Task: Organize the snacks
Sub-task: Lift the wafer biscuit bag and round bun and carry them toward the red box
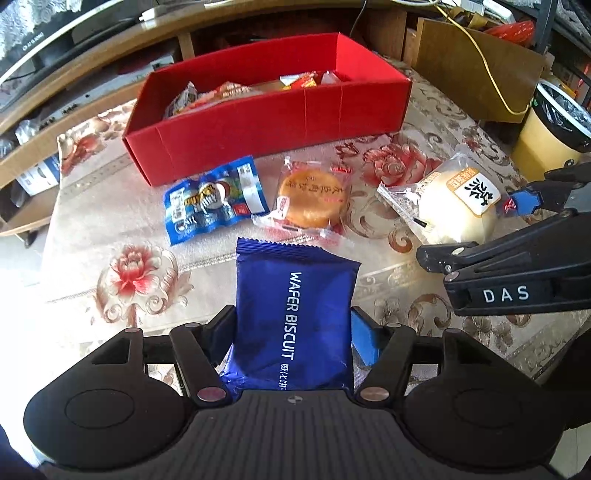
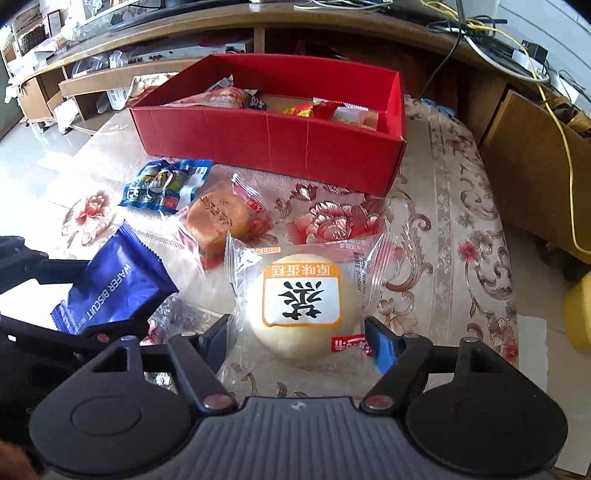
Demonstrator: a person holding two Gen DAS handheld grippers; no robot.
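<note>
My left gripper [image 1: 293, 328] is shut on a dark blue wafer biscuit pack [image 1: 295, 317], held over the table; the pack also shows in the right wrist view [image 2: 110, 288]. My right gripper [image 2: 301, 341] has its jaws around a pale steamed cake in clear wrap [image 2: 301, 306], touching its sides; the cake also shows in the left wrist view [image 1: 458, 206]. A red box [image 1: 258, 122] with several snacks stands at the back. A light blue snack pack [image 1: 214, 199] and a wrapped round pastry [image 1: 310, 199] lie in front of the box.
The table has a floral cloth [image 2: 424, 229]. A wooden TV stand [image 2: 258, 26] runs behind. A brown cardboard box [image 1: 472, 70] and a yellow bin [image 1: 550, 133] stand at the right, with a yellow cable [image 2: 565, 155] hanging nearby.
</note>
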